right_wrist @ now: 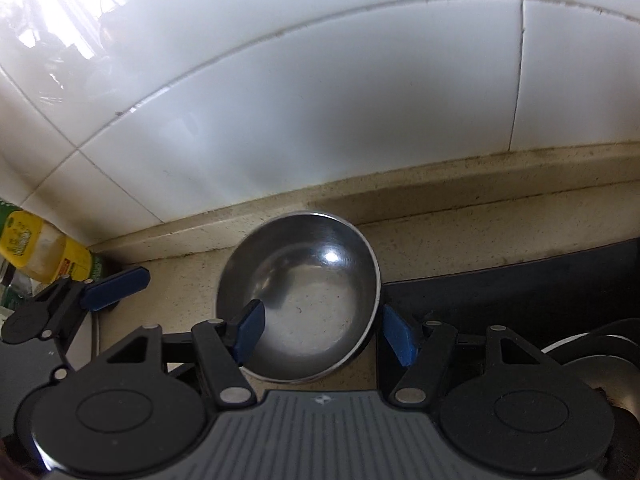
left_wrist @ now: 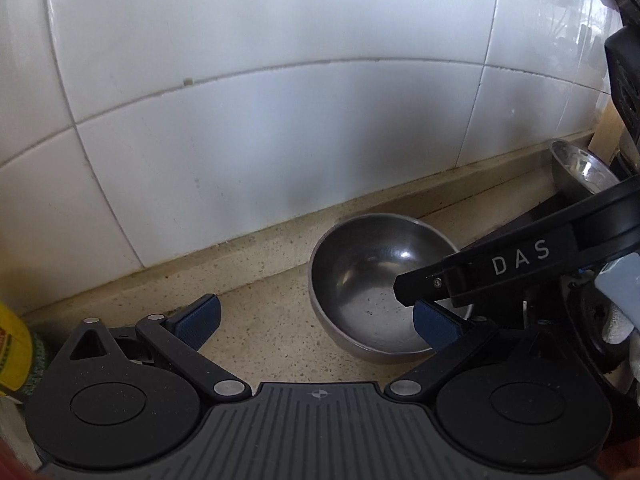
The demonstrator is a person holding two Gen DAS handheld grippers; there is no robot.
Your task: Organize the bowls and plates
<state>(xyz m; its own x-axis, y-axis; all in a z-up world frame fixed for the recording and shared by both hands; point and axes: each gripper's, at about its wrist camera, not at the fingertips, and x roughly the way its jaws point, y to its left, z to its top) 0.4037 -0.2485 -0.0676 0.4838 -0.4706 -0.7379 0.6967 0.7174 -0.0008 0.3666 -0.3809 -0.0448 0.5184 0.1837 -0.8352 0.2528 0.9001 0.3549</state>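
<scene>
A steel bowl (left_wrist: 372,280) stands upright on the beige counter near the tiled wall; it also shows in the right wrist view (right_wrist: 304,292). My left gripper (left_wrist: 316,320) is open and empty, its right pad by the bowl's near rim. My right gripper (right_wrist: 322,334) is open, its left finger (right_wrist: 250,330) inside the bowl and its right finger (right_wrist: 396,334) outside the rim. The right gripper's body (left_wrist: 520,264), marked DAS, reaches over the bowl in the left wrist view. A second steel bowl (left_wrist: 580,172) sits at the far right.
The white tiled wall (left_wrist: 260,100) rises just behind the counter (left_wrist: 260,320). A yellow bottle (right_wrist: 40,256) stands at the left; it also shows in the left wrist view (left_wrist: 12,348). A black surface (right_wrist: 520,296) lies right of the bowl.
</scene>
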